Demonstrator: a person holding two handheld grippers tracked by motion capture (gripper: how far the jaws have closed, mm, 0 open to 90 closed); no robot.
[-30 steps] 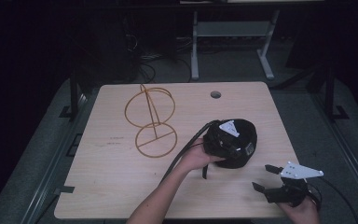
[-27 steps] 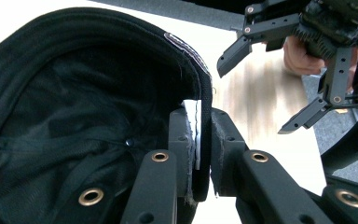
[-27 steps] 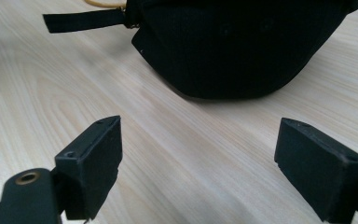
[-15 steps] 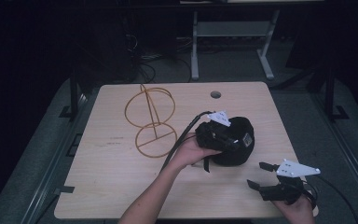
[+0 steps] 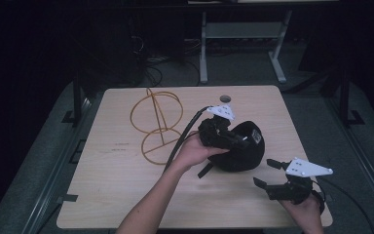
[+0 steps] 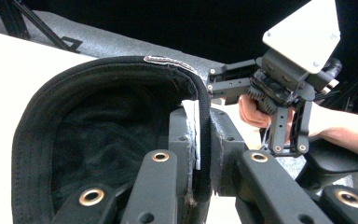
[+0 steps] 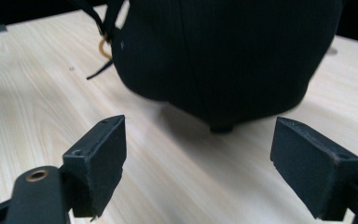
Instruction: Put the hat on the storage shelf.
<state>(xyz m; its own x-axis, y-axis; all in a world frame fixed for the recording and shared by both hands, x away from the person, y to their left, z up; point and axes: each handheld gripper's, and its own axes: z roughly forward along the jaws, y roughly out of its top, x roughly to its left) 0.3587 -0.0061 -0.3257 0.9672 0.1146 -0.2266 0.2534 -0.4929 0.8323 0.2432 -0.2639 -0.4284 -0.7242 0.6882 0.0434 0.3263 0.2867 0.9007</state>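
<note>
A: Cap (image 5: 241, 151), black fabric, crown button toward the table (image 5: 117, 170) and lifted clear of the wood, held over the right-centre of the tabletop. What secures it?

B: The left gripper (image 5: 226, 139) is clamped on the cap's bound rim (image 6: 200, 107); in the left gripper view one jaw stands inside the hollow and the other outside, with a white label pinched between them.

A: And the right gripper (image 5: 272, 174)?

B: Released. Its jaws stand wide apart, low over the table near the front right corner, aimed at the cap's rounded crown (image 7: 223, 60) and not touching it.

A: What could go wrong from here?

B: Judged from the hold, the grip bears on one short stretch of soft rim, so the cap may swing or fold when moved, and the rim may creep out of the jaws. A loose strap (image 5: 203, 170) dangling beneath may drag on the wood.

A: Any hazard nearby?

B: The wire stand (image 5: 158, 122) of golden rings sits just left of the left hand (image 5: 195, 151); a sweep that way may knock it over. If the right gripper closes on the smooth dome instead of an edge, the fabric may merely slide away.
</note>
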